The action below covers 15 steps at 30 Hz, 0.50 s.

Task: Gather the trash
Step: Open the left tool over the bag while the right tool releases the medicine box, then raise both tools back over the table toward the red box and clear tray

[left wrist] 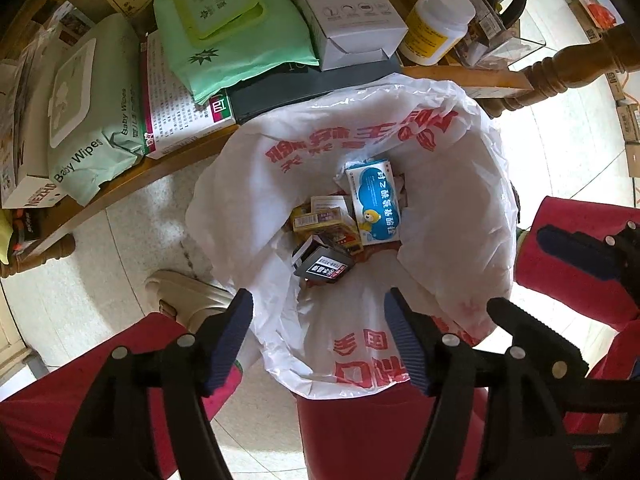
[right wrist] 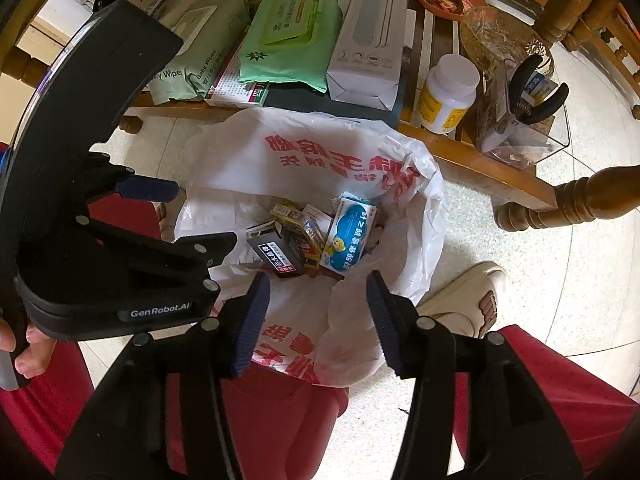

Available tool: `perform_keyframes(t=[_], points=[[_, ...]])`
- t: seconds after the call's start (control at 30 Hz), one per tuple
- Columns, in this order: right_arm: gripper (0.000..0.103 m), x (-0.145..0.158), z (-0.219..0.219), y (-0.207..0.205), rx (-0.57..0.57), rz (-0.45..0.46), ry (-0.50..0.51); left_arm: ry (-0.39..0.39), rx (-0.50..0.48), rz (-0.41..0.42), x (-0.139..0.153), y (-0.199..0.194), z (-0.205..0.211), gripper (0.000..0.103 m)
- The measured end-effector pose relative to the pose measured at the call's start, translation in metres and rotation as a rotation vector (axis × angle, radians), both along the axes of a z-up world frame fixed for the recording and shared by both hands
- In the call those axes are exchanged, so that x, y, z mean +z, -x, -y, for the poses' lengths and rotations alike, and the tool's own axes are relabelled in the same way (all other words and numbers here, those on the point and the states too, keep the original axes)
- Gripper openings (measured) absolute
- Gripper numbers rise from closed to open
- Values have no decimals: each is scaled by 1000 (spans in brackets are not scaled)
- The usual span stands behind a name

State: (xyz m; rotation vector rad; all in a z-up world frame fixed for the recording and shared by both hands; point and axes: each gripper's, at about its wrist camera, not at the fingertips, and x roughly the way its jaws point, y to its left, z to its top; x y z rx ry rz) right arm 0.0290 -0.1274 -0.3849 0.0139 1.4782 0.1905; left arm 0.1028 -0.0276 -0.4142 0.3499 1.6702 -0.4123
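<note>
Left wrist view: left gripper (left wrist: 318,338) wide open, empty, above trash bag (left wrist: 460,208). Blue medicine box (left wrist: 374,202), black carton (left wrist: 322,266), yellow boxes (left wrist: 320,220) already inside; collecting looks partly done. Low table (left wrist: 132,178) far side holds wipes, bottle; trash or not, unclear.

Right wrist view: right gripper (right wrist: 318,324) open, empty, over same bag. Bag bottom under boxes hidden.

Both wrist views steeply downward, near, sharing the bag-lined bin (left wrist: 360,208).
</note>
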Motion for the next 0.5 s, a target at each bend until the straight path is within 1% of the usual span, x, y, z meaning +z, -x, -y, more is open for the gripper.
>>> perform_keyframes(t=[0.2,0.3,0.33,0.43,0.47,0.5], points=[[51,3,-1,0,-1,7,-4,-2,12,-1,2,0,-3,67],[54,7,-2,2,0,17,-2,-11,17,4,6,1,-5,71],[57,10,-1,3,0,20,-1,-10,22,4,10,2,-7,72],[62,23,0,7,-1,36,-20,3,52,-2,25,6,-15,75],[67,32,0,10,2,48,-28,8,62,0,31,7,-18,75],[70,38,0,11,4,56,-32,18,81,12,43,10,-24,76]])
